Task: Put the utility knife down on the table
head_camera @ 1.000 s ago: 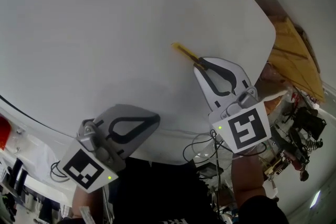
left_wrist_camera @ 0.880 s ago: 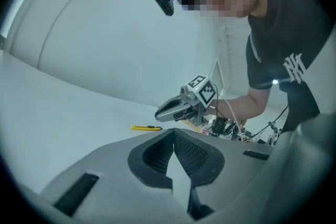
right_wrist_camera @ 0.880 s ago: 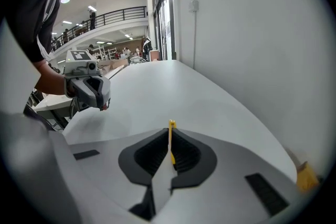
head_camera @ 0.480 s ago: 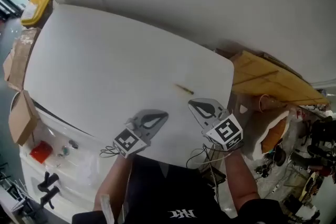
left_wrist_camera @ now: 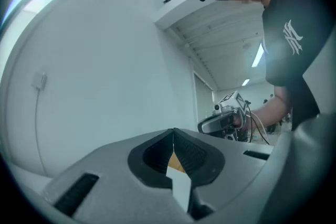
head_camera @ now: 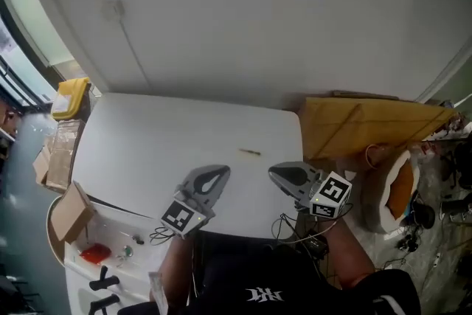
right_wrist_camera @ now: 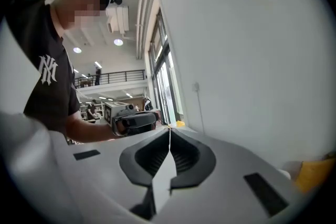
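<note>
The utility knife (head_camera: 249,153), small and yellow, lies flat on the white table (head_camera: 147,136), right of the middle. My right gripper (head_camera: 272,172) is shut and holds nothing; it hovers over the near edge, a short way near-right of the knife and apart from it. My left gripper (head_camera: 223,171) is shut and empty too, near-left of the knife. In the left gripper view the jaws (left_wrist_camera: 173,131) meet with nothing held, and the right gripper (left_wrist_camera: 222,122) shows beyond. The right gripper view shows its jaws (right_wrist_camera: 169,129) closed, with the left gripper (right_wrist_camera: 131,121) beyond; the knife is hidden in both.
A large brown cardboard sheet (head_camera: 369,125) leans at the table's right end. A yellow box (head_camera: 70,96) and cardboard boxes (head_camera: 68,212) stand to the left. A white shelf with a red item (head_camera: 96,253) is at the near left. A white wall (head_camera: 258,18) rises behind the table.
The right gripper has drawn back from the knife's end toward the near edge, leaving the knife on the table. The head camera has pulled far back, so everything looks smaller.
</note>
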Demonstrator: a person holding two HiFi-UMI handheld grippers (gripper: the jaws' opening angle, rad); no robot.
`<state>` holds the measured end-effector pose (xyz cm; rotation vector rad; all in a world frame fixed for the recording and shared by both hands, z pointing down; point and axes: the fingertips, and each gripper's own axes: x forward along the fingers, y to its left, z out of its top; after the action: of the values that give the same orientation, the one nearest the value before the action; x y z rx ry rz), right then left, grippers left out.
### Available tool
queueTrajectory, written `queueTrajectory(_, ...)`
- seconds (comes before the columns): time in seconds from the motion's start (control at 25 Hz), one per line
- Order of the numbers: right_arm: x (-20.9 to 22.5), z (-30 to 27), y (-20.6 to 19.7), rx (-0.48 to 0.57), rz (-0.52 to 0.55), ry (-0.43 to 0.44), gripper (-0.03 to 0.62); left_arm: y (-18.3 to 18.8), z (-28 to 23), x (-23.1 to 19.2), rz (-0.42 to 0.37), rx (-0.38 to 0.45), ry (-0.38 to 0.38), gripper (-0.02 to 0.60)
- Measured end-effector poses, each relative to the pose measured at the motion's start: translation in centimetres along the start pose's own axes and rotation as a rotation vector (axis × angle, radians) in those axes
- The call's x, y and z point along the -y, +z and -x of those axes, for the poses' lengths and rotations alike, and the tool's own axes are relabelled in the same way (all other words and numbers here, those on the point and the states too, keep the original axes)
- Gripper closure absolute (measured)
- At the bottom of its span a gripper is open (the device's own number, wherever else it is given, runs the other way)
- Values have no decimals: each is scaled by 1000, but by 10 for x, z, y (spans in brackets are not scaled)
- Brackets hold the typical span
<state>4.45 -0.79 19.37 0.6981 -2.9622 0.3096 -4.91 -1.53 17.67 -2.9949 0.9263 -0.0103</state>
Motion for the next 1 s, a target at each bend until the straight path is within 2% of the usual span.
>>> queueTrajectory(0.08,-20,21,24,99,24,43,588,36,8,16,-98,10,11,575)
queueTrajectory(0.16,-43,48,45,198,37,79,588,65,16,42,-162,39,18,575)
queueTrajectory(0.24,-73,91,58,289,13,121,588,82,25,86,-172,72,33,575)
queueTrajectory(0.36,-116,154,68,402,-42,190,588,93,32,152,-187,64,48,575)
queueTrajectory(0.48,-155,193,57,411,-18,238,588,98,44,207,-180,33,43,575)
queueTrajectory(0.56,-175,208,42,388,23,254,589,93,51,239,-143,21,10,577)
queueTrajectory(0.64,-187,217,30,369,18,257,589,82,51,268,-114,-12,-44,577)
queueTrajectory(0.8,-202,231,22,353,3,211,588,68,45,315,-110,-89,-145,577)
queueTrajectory(0.92,-217,241,28,389,-11,212,589,68,42,331,-78,-82,-218,577)
queueTrajectory(1.0,-224,247,31,438,-82,208,591,68,44,342,-37,-65,-288,577)
